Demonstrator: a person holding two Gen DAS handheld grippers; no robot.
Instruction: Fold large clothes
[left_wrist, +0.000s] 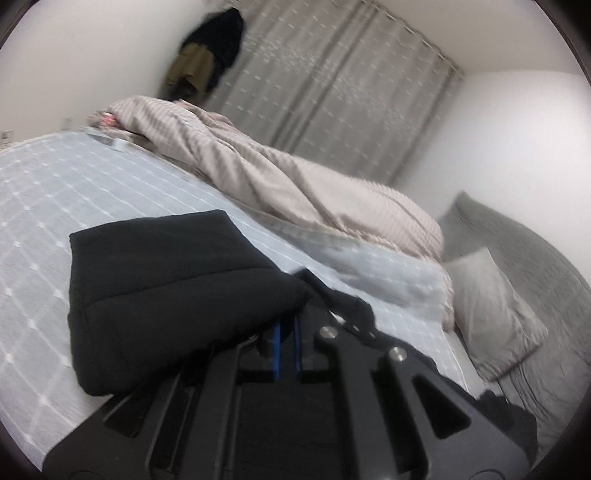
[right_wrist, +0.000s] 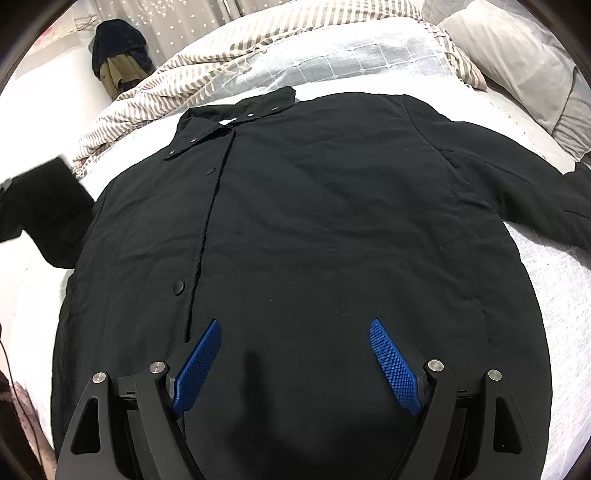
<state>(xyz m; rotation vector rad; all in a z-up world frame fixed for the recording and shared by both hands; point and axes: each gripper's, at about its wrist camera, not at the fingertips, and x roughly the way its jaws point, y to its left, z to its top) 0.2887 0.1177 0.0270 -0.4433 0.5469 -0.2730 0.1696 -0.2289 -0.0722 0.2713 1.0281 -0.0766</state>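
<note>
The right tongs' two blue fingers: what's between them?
Only the black jacket, spread flat on the bed. The right tongs stand open above it, seen in the right wrist view.

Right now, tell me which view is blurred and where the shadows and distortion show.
Left wrist view: motion-smeared throughout, curtain and black jacket soft-edged. Right wrist view: sharp, snaps on the jacket crisp, a faint shadow on the cloth between the right gripper's open pads. Both views: fisheye bending, dark corners.

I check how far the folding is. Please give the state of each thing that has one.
black jacket: flat on bed, snapped shut, unfolded
sleeve: lifted, pinched
left gripper: shut on sleeve
right gripper: open above hem
striped duvet: bunched
curtain: drawn
</note>
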